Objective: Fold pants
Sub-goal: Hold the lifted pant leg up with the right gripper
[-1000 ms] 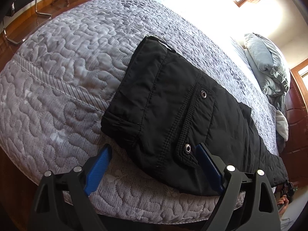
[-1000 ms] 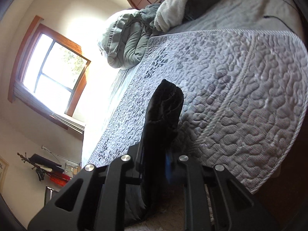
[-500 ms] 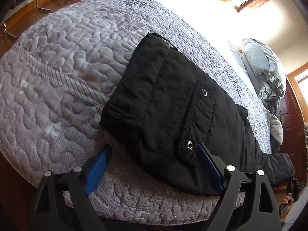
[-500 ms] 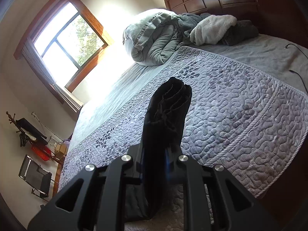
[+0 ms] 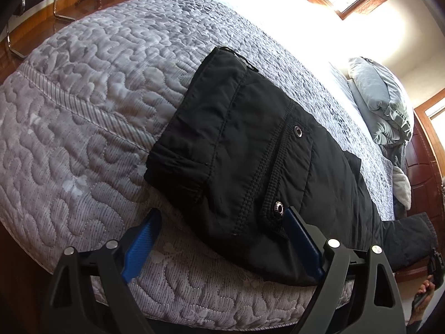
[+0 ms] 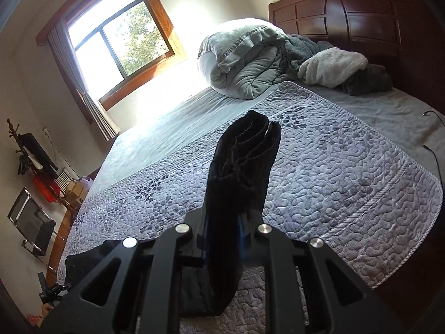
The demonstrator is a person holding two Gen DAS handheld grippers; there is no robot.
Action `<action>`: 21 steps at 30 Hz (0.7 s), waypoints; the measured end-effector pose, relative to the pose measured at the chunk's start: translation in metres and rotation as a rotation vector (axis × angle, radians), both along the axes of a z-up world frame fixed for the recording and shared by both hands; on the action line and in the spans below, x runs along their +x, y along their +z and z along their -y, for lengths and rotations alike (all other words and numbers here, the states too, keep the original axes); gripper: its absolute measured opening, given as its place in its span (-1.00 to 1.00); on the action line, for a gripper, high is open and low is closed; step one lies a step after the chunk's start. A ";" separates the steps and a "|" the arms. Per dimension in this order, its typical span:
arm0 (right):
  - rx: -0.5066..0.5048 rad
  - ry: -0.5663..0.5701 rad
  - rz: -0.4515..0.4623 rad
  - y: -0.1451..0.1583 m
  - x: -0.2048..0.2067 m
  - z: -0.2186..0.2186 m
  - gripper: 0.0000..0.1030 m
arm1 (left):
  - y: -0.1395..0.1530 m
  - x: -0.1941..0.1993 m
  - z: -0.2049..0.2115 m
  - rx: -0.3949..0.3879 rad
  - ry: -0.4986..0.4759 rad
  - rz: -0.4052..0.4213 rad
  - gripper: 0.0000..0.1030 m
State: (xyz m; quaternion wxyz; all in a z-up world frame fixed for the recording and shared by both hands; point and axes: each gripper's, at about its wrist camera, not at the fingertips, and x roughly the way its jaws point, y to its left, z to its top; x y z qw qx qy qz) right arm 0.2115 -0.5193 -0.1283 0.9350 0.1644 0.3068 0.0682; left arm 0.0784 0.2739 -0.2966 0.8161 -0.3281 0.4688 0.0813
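Black pants (image 5: pixel 250 161) lie on the quilted grey bed cover (image 5: pixel 83 111), waist end near the bed's corner, legs running off to the right. My left gripper (image 5: pixel 219 239) stands open over the waist end, its blue pads either side of the near edge, and grips nothing. In the right wrist view the bunched leg cuffs (image 6: pixel 242 167) stick up between the fingers. My right gripper (image 6: pixel 222 233) is shut on them, lifted above the quilt (image 6: pixel 347 181). That lifted leg end (image 5: pixel 411 231) shows at the far right of the left wrist view.
A rolled grey duvet (image 6: pixel 244 64) and fleece blankets (image 6: pixel 333 66) lie at the dark wooden headboard (image 6: pixel 361 19). A cable (image 6: pixel 434 150) lies on the sheet at right. A chair (image 6: pixel 30 231) and a coat stand (image 6: pixel 25 156) are left of the bed.
My right gripper has risen and rolled with the leg cuffs in it, so the room now looks upright. The leg end lifted off the bed at the far right. The left gripper stayed put.
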 end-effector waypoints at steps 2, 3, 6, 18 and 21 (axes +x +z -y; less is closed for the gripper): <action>-0.011 0.014 0.010 0.004 -0.001 -0.008 -0.72 | 0.000 0.000 0.000 0.006 0.001 0.003 0.74; -0.015 0.018 0.014 0.005 0.000 -0.011 -0.72 | 0.000 0.000 0.000 0.005 0.003 0.005 0.74; -0.021 0.034 0.021 0.010 0.000 -0.020 -0.72 | 0.001 0.000 -0.003 0.006 0.013 0.013 0.74; -0.082 0.090 0.037 0.021 -0.002 -0.059 -0.72 | -0.001 -0.006 -0.005 0.022 0.037 0.035 0.74; -0.105 0.108 0.044 0.023 -0.003 -0.070 -0.72 | -0.001 -0.005 -0.002 0.032 0.038 0.039 0.74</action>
